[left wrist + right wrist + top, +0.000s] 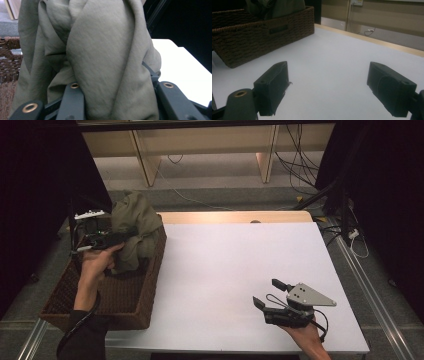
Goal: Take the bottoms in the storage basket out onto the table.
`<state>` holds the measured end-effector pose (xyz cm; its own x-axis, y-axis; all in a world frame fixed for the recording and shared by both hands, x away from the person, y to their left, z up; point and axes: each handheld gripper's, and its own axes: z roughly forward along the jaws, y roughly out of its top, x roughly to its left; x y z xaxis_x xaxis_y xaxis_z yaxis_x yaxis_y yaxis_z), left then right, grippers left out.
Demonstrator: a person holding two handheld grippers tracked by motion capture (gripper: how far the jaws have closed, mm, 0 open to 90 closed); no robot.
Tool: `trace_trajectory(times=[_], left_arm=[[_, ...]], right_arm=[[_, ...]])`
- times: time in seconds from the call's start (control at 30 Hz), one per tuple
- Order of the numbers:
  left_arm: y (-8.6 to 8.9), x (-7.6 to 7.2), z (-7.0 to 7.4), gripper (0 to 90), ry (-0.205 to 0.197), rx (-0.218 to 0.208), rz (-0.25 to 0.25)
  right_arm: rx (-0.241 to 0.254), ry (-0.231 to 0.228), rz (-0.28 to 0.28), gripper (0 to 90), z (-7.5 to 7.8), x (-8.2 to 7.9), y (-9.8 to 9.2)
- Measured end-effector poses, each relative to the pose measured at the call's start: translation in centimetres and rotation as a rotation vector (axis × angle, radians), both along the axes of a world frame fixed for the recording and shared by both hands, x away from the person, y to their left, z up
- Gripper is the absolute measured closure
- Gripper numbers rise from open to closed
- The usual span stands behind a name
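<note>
An olive-green cloth (135, 225) hangs bunched over the far end of a brown wicker basket (127, 307) at the table's left. My left gripper (131, 232) reaches in from the left and is shut on it. In the left gripper view the cloth (105, 55) bulges between the two black jaws of that gripper (115, 87). My right gripper (266, 292) rests low over the white table (225, 255) at the front right, open with nothing between its jaws. The right gripper view looks past this gripper (329, 87) to the basket (262, 37) and the cloth (277, 7).
The basket overhangs the table's left edge. A wooden strip (235, 216) borders the table's far edge, and beyond it stand wooden legs and loose cables on the floor. Black curtains close off both sides.
</note>
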<state>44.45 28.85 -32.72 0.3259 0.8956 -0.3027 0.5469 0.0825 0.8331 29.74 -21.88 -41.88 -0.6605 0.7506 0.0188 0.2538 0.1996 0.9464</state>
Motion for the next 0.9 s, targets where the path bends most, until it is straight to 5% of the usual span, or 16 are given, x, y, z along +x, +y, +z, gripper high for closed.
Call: trace_trajectory(times=[0.9], left_arm=[[-3.5,-1.4,2.2,58.7,-0.077,-0.035,-0.126]], right_arm=[[-0.002,0.000,-0.001,18.7,0.0,0.0,0.0]])
